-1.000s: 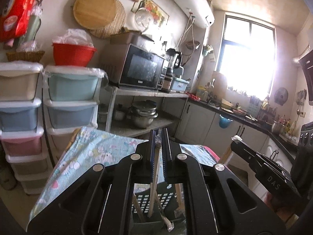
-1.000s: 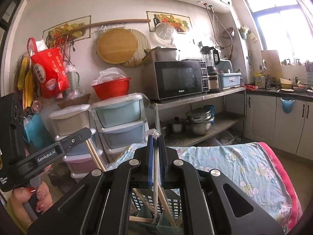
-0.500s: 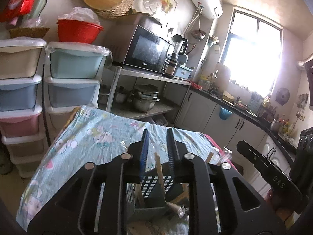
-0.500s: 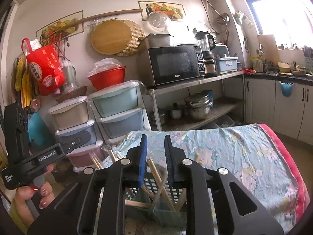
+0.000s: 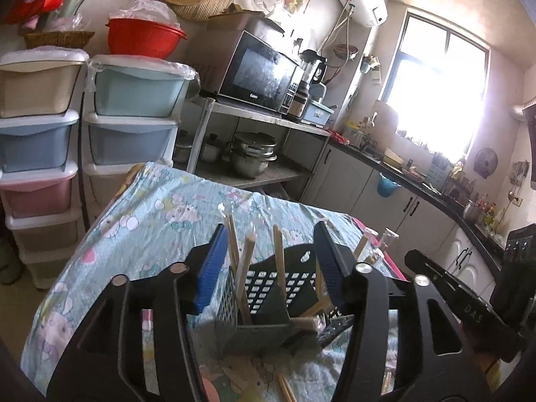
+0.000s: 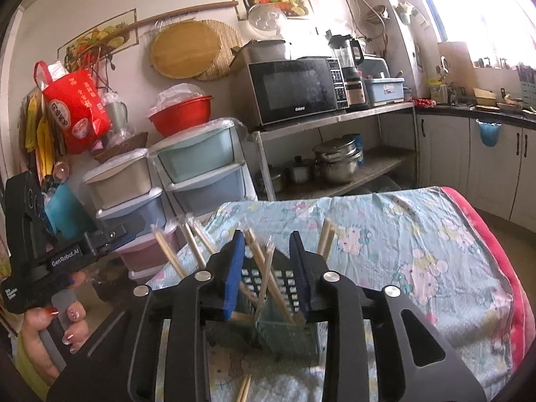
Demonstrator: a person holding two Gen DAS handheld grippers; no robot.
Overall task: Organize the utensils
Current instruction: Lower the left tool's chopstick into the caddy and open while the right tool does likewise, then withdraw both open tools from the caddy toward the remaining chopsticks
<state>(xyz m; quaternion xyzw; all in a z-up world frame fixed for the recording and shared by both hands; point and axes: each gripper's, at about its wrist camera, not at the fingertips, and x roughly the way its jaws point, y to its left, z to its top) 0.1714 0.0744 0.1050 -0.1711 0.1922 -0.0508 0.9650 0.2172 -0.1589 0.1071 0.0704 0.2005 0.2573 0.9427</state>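
A dark perforated utensil holder (image 5: 268, 288) (image 6: 288, 330) stands on the table's blue cartoon cloth (image 5: 160, 214) (image 6: 418, 234). Several wooden chopsticks (image 5: 279, 261) (image 6: 268, 278) lean upright in it, some with clear wrapping at the tips. My left gripper (image 5: 271, 261) hangs just over the holder, its jaws opening; chopsticks rise between its blue pads (image 5: 211, 271) but neither pad presses on them. My right gripper (image 6: 267, 264) is likewise above the holder with its jaws opening around free-standing chopsticks. In each view the other gripper shows at the side, the left gripper (image 6: 67, 254) gripped by a hand (image 6: 50, 328).
Loose chopsticks (image 5: 284, 385) (image 6: 244, 388) lie on the cloth near the front edge. Stacked plastic drawers (image 5: 130, 114) (image 6: 201, 174) stand beyond the table's far side. A steel rack carries a microwave (image 6: 294, 90) and pots (image 6: 335, 164). Cabinets (image 5: 385, 197) run along the right.
Both grippers were shut on a wrapped chopstick a second ago. They have sunk toward the holder and their jaws have spread, leaving the chopsticks standing in it.
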